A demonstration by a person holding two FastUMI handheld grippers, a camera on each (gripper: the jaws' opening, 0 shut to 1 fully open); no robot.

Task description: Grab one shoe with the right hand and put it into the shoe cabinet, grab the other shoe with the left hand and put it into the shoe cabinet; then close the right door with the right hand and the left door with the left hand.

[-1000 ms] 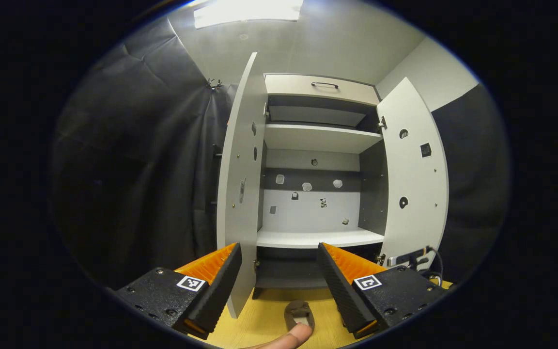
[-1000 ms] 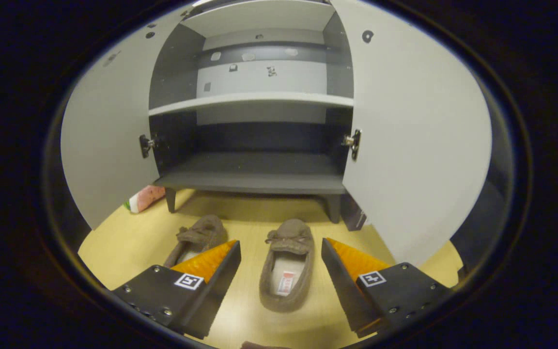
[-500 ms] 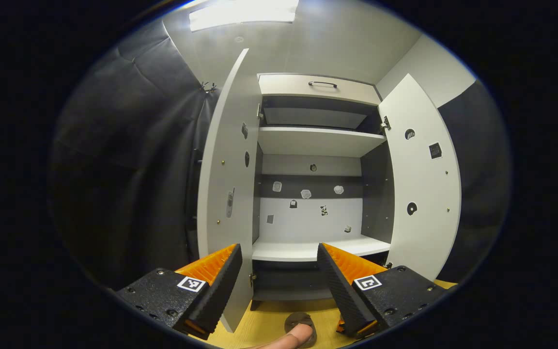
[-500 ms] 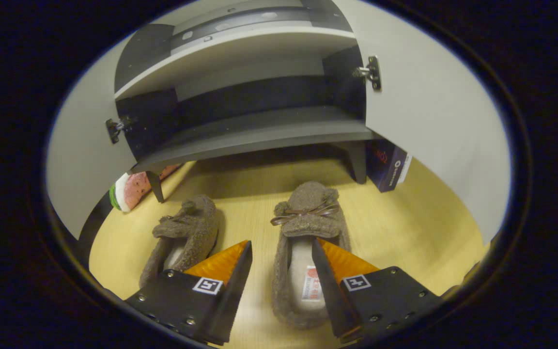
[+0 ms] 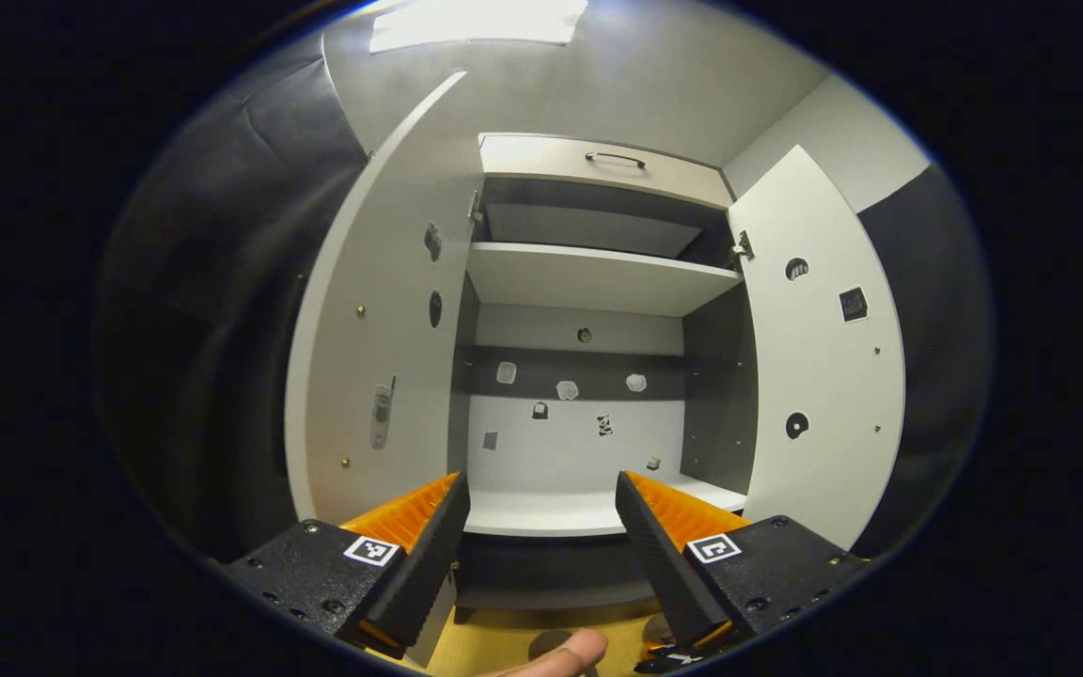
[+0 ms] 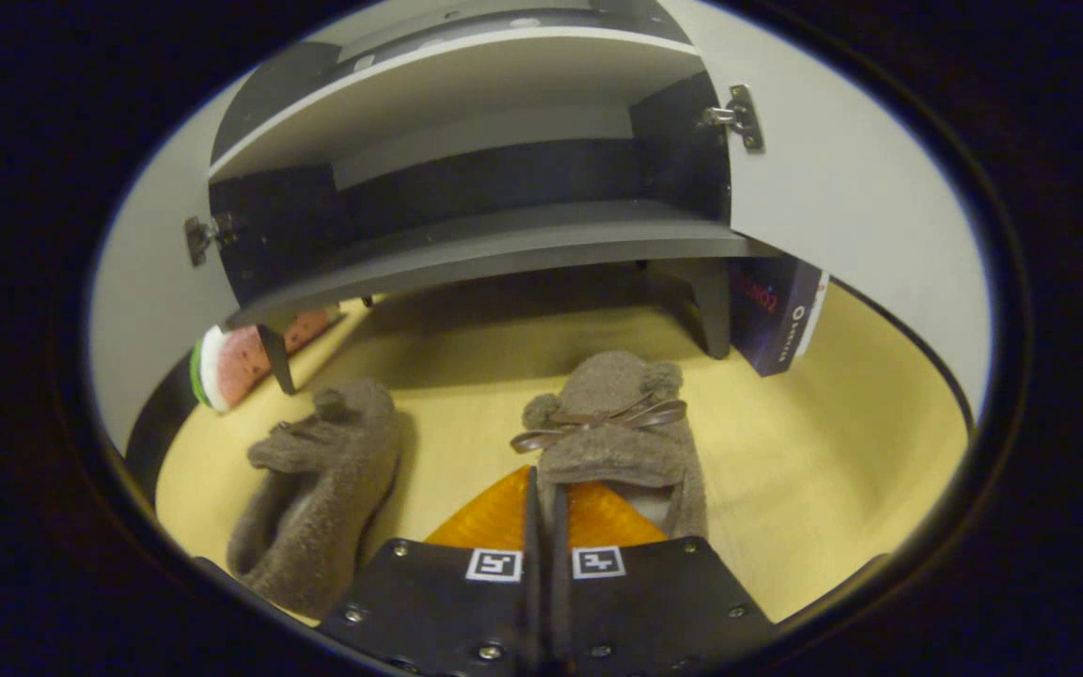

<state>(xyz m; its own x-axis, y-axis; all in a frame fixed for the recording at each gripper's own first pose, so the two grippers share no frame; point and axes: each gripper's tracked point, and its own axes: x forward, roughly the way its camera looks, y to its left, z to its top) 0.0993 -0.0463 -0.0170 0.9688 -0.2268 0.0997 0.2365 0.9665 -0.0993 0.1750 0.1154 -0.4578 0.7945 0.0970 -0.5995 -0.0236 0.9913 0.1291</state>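
A: Where are we w/ the right claw (image 6: 541,489)?
B: Clenched on the side wall of the right shoe (image 6: 612,442), fuzzy brown slipper w/ a thin bow, toe pointing at the shoe cabinet (image 6: 504,249). Fingers nearly meet, the wall pinched between them.
A: Room ahead?
B: Bare yellow wood floor (image 6: 833,451) between the shoe and the cabinet's front edge. Bottom dark shelf lies open. Both doors swung wide, right door (image 6: 842,197) along our right side, left door (image 6: 133,291) on the other.
A: Other shoe?
B: Left shoe (image 6: 321,489) on the floor just beside ours, apart from it, same fuzzy stuff. Past it, by the cabinet leg, a watermelon-print thing (image 6: 222,362); a dark box (image 6: 776,310) near the opposite leg.
A: Left claw (image 5: 541,512)?
B: Released, fingers spread wide, held up level, facing the white middle shelf (image 5: 560,515). A fingertip (image 5: 570,651) shows at the bottom edge. Smooth flat panels; drawer w/ handle (image 5: 615,157) on top.
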